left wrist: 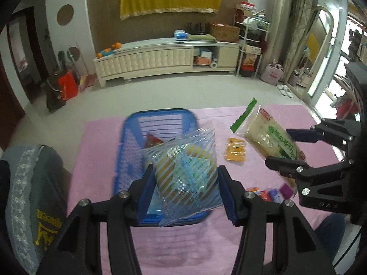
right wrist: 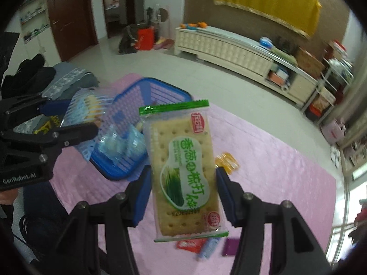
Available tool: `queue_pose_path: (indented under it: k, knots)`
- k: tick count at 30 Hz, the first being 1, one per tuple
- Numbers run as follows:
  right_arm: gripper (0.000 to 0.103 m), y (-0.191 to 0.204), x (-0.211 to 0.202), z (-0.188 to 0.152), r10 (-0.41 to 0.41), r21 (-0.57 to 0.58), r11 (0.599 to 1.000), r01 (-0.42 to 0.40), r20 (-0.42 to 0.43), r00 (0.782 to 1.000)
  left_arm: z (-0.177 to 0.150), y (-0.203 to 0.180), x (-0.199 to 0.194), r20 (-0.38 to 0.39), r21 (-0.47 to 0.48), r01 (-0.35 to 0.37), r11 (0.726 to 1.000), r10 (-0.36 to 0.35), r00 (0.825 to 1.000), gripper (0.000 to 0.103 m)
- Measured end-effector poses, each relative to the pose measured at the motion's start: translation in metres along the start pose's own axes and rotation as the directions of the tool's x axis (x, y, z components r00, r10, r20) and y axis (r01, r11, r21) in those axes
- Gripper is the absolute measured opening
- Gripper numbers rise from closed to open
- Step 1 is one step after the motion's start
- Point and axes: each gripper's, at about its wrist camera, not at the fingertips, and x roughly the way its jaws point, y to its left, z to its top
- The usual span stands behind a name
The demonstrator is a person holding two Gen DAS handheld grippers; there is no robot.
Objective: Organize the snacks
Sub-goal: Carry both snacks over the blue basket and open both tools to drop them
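Observation:
My left gripper (left wrist: 187, 190) is shut on a blue striped snack packet (left wrist: 185, 171) and holds it above the near end of the blue basket (left wrist: 130, 137). The basket holds a red packet (left wrist: 152, 141) and some pale blue packets (right wrist: 121, 146). My right gripper (right wrist: 183, 192) is shut on a green cracker packet (right wrist: 183, 167) and holds it in the air to the right of the basket (right wrist: 160, 91). Each gripper shows in the other's view: the right gripper (left wrist: 284, 147) and the left gripper (right wrist: 75, 116).
The basket stands on a pink cloth (left wrist: 275, 206). An orange packet (left wrist: 235, 152) lies right of the basket. Small red, blue and purple packets (right wrist: 206, 246) lie near the front. A grey garment (left wrist: 34, 194) lies at the left. A cream cabinet (left wrist: 165, 57) stands across the floor.

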Motion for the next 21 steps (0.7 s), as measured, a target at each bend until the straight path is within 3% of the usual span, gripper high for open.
queue_pose_path:
  k: [7,21]
  knots:
    - [0.059,0.047,0.032,0.034,0.009,-0.104,0.995,-0.011,-0.020,1.000,-0.013,0.055,0.001,-0.026,-0.043,-0.036,0.998,0.035,0.999,0.051]
    - [0.059,0.103,0.106,0.048,0.047,-0.148,0.987,-0.068,-0.138,0.989,-0.031,0.124,0.022,-0.067,-0.150,-0.027,0.988,0.017,0.998,0.051]
